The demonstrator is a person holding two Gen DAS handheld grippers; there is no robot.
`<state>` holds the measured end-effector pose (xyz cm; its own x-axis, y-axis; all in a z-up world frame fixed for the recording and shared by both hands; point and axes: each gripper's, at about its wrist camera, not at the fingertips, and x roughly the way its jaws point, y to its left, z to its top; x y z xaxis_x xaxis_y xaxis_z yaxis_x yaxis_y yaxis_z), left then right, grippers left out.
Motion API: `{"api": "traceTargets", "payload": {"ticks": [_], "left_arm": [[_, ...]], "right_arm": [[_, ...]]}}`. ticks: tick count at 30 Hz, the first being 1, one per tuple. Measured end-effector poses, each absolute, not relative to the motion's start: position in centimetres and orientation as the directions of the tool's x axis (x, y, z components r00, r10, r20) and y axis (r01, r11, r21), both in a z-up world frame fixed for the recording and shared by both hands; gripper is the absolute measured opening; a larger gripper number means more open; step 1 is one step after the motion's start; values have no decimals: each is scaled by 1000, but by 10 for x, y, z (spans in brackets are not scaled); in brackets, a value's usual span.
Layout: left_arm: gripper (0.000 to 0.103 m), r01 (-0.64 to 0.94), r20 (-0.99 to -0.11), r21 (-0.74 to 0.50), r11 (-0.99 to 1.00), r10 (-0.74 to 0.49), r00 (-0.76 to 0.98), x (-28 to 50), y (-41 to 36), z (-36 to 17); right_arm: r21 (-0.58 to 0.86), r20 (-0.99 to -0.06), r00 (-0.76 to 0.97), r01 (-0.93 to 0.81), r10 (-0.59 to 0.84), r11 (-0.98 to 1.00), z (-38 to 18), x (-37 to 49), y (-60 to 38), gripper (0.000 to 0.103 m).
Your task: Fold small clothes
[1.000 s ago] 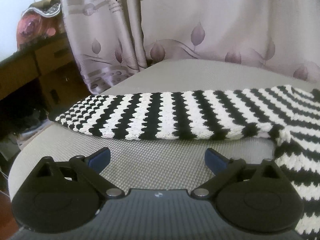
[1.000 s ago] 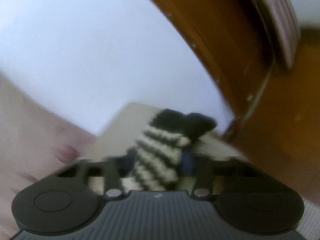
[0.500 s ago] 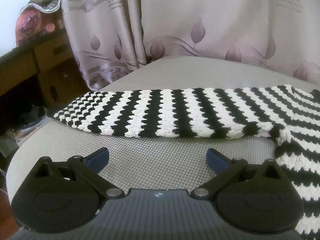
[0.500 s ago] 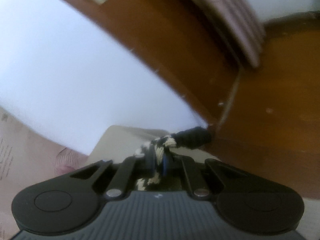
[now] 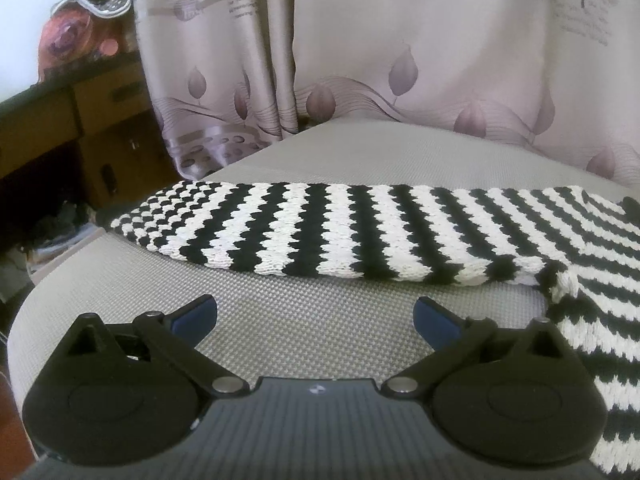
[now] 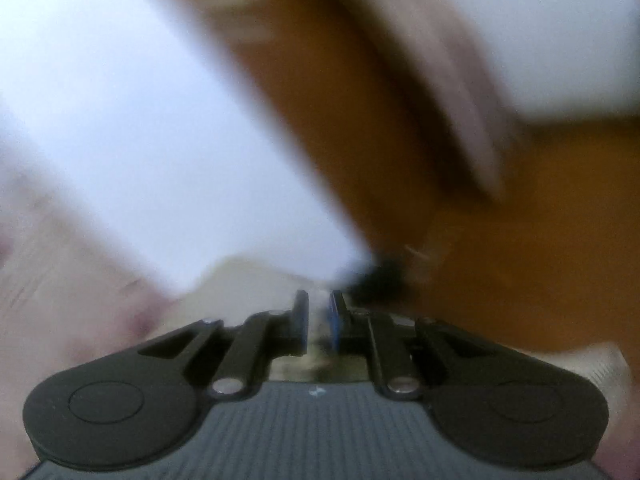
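Note:
A black-and-white striped knitted garment [image 5: 360,236] lies flat across a grey cushioned surface [image 5: 304,328], one sleeve stretched to the left. My left gripper [image 5: 316,316] is open and empty, low over the grey surface just in front of the sleeve. In the blurred right wrist view, my right gripper [image 6: 318,316] is shut on a bunched bit of the striped garment [image 6: 376,280], whose dark end sticks out past the fingertips.
A mauve leaf-print curtain [image 5: 400,60] hangs behind the surface. A dark wooden cabinet [image 5: 60,140] stands at the left. In the right wrist view there is brown wooden furniture [image 6: 520,220] and a white wall [image 6: 120,120].
My right gripper has closed tighter on the garment and swung, blurring its view. My left gripper has edged back slightly and stays open.

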<state>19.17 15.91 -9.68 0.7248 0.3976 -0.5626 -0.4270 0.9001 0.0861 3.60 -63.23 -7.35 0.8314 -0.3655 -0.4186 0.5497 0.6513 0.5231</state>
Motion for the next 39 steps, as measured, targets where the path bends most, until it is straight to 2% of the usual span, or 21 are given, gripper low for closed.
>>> {"api": "traceTargets", "payload": {"ticks": [2, 4, 7, 9, 12, 14, 17, 19, 21, 22, 23, 24, 27, 30, 34, 35, 37, 39], "left_arm": [[103, -423, -562, 92, 902, 397, 725, 193, 158, -97], [103, -421, -562, 99, 902, 400, 724, 193, 157, -98], [103, -423, -558, 90, 902, 397, 729, 192, 157, -98], [103, -423, -563, 74, 903, 388, 730, 190, 159, -98], [103, -426, -589, 40, 904, 366, 721, 192, 166, -99], [103, -432, -615, 10, 902, 346, 708, 194, 172, -100], [103, -445, -622, -24, 895, 335, 708, 193, 178, -101], [103, -444, -620, -17, 896, 339, 707, 192, 176, -101], [103, -444, -619, -3, 896, 347, 704, 194, 174, -100], [103, -444, -620, 3, 896, 350, 702, 195, 174, -100], [103, -444, -621, 7, 896, 352, 700, 195, 173, -101], [103, -444, -622, 8, 896, 352, 700, 195, 172, -101], [103, -451, -621, 3, 893, 355, 699, 195, 173, -101], [103, -454, -620, 0, 891, 357, 699, 192, 174, -100], [103, -461, -620, 12, 887, 369, 693, 193, 173, -100], [103, -462, -620, 15, 887, 370, 691, 193, 172, -100], [103, -462, -619, 18, 887, 373, 692, 193, 171, -100], [103, -459, -616, 26, 888, 376, 692, 194, 170, -100]], "right_arm": [[480, -430, 894, 343, -124, 807, -50, 85, -601, 12], [453, -435, 898, 152, 69, 878, -39, 136, -564, 12], [256, -515, 843, -19, 153, 967, -36, 219, -502, 12], [256, -578, 788, -75, 215, 964, -50, 272, -476, 12], [209, -655, 720, -122, 232, 970, -75, 327, -443, 12], [160, -686, 694, -149, 219, 976, -93, 346, -426, 12], [161, -717, 651, -194, 250, 968, -116, 357, -411, 15], [122, -706, 664, -228, 246, 966, -119, 360, -400, 17], [144, -710, 652, -234, 265, 962, -120, 370, -398, 17], [143, -710, 651, -241, 269, 960, -120, 372, -398, 16], [119, -710, 655, -249, 257, 961, -120, 373, -394, 11], [85, -708, 664, -258, 241, 962, -120, 371, -389, 6], [-13, -695, 696, -265, 182, 964, -118, 365, -374, 4], [-90, -646, 759, -182, 82, 979, -117, 370, -374, 4], [-33, -642, 767, -40, 10, 999, -120, 390, -402, 3], [-18, -653, 757, -38, 17, 999, -122, 393, -406, 4], [114, -667, 737, -40, 106, 993, -123, 395, -417, 4], [207, -595, 797, 30, 101, 978, -110, 375, -432, 6]]}}
